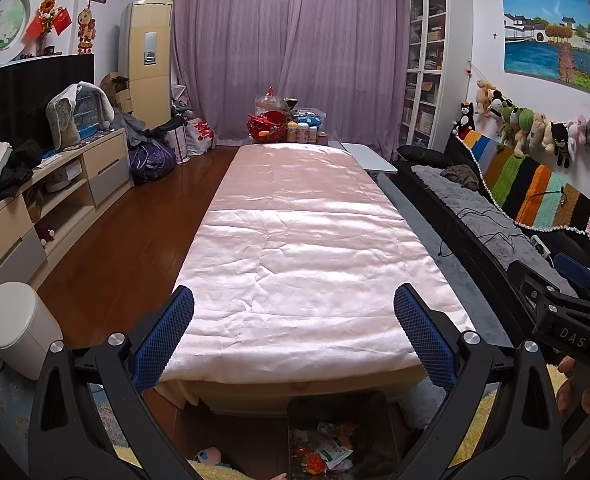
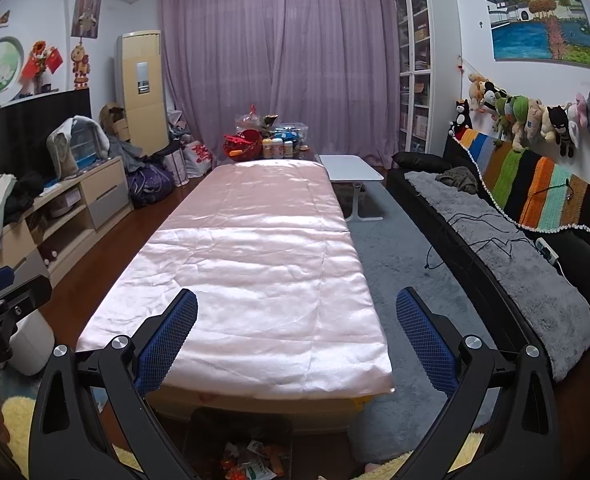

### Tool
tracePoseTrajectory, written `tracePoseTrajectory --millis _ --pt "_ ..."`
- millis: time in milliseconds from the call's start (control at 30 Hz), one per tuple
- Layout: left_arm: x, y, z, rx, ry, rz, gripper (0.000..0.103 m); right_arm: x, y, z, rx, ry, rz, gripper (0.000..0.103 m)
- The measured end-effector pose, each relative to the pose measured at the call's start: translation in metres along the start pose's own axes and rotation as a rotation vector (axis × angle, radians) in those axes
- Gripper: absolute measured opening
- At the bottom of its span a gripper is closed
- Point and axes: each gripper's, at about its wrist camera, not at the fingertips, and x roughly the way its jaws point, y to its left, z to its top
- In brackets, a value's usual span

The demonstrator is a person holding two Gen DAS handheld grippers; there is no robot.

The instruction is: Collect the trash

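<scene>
Both claws, left claw (image 1: 293, 332) and right claw (image 2: 297, 334), gape empty above trash bin (image 1: 337, 408).

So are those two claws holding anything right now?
No, nothing is held. The left claw and the right claw both stand open over the pink cloth, nothing between their blue fingers.

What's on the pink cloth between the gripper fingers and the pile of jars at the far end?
Nothing. In both wrist views the pink cloth runs bare and wrinkled to the jars. The wrappers already sit in the dark bin below the near edge.
</scene>
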Motion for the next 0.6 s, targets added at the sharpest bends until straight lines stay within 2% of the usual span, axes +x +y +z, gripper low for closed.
tracePoseTrajectory --millis 600 --pt "0.0001 0.0017 -0.001 -0.002 0.0 -0.001 0.095 -0.0004 0.0033 0.0 0.0 0.001 0.004 0.1"
